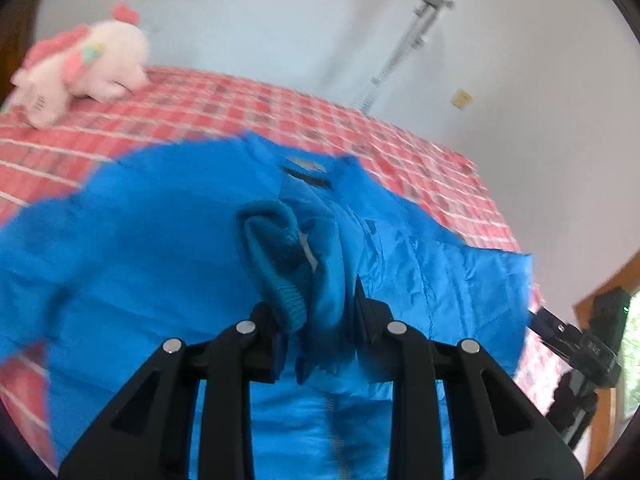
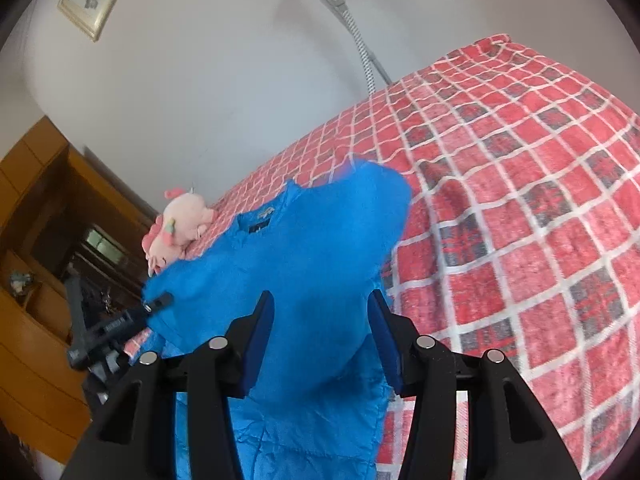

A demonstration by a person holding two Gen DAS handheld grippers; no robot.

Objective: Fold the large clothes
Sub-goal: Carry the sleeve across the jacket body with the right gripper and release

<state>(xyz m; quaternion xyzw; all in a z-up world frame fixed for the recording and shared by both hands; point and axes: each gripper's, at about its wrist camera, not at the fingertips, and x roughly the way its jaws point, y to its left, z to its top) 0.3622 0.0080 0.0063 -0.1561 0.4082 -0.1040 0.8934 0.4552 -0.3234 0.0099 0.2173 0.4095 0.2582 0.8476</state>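
Fabric of a blue jacket (image 1: pixel 160 248) lies spread on the bed's red checked blanket (image 2: pixel 520 200), near a pink plush toy (image 1: pixel 80 68). The left gripper (image 1: pixel 320 320) is nearly closed, pinching the knit cuff (image 1: pixel 276 264) and bunched cloth. The right gripper (image 2: pixel 320 332) stands half open around a raised fold, its pads seemingly not pressing it.

A bed covered with a red checked blanket (image 2: pixel 540 208), crossed by white lines and darker squares, carries everything. A bright blue jacket (image 1: pixel 132 240) lies spread on the blanket, its collar end toward the wall. A pink and white plush toy (image 1: pixel 84 64) rests directly on the blanket beyond the jacket's collar end, off to one side and just beside the jacket's edge; whether they touch is unclear.
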